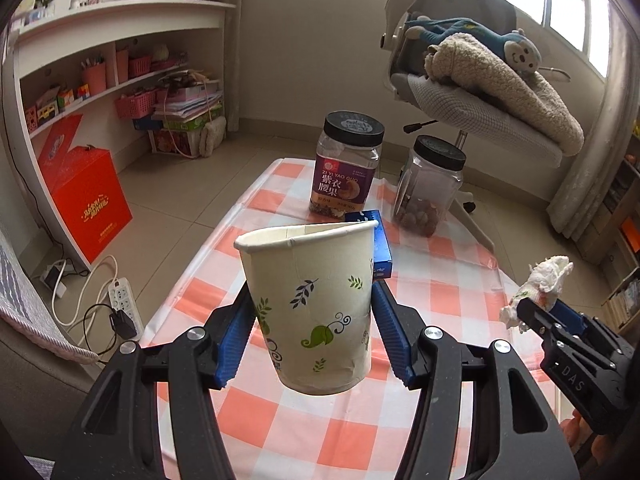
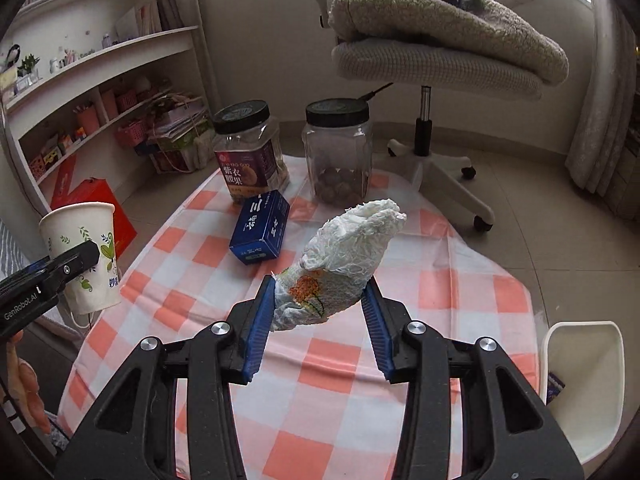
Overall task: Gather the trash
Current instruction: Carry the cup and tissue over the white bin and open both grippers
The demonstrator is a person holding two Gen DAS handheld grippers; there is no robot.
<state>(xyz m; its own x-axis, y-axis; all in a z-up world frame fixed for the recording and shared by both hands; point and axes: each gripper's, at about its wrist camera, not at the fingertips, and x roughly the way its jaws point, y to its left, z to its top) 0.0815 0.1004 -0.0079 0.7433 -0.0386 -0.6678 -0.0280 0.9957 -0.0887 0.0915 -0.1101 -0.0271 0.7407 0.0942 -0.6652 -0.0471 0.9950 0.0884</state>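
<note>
A white paper cup (image 1: 316,280) printed with green leaves hangs upright above the checked tablecloth (image 1: 280,432). My left gripper (image 1: 312,292) is shut on its sides. Off to the left in the right wrist view, the same cup (image 2: 84,240) shows with the left gripper (image 2: 90,254) on it. A crumpled white tissue (image 2: 348,256) with an orange flower print is lifted clear of the cloth, and my right gripper (image 2: 320,282) is shut on its lower end. The tissue (image 1: 540,284) and right gripper (image 1: 528,312) also appear at the right edge of the left wrist view.
On the cloth stand a labelled nut jar (image 2: 250,152), a clear jar (image 2: 338,152) with round snacks, and a blue box (image 2: 262,228). A white bin (image 2: 584,380) sits beside the table at lower right. An office chair (image 2: 432,68) stands behind; a power strip (image 1: 124,304) lies on the floor.
</note>
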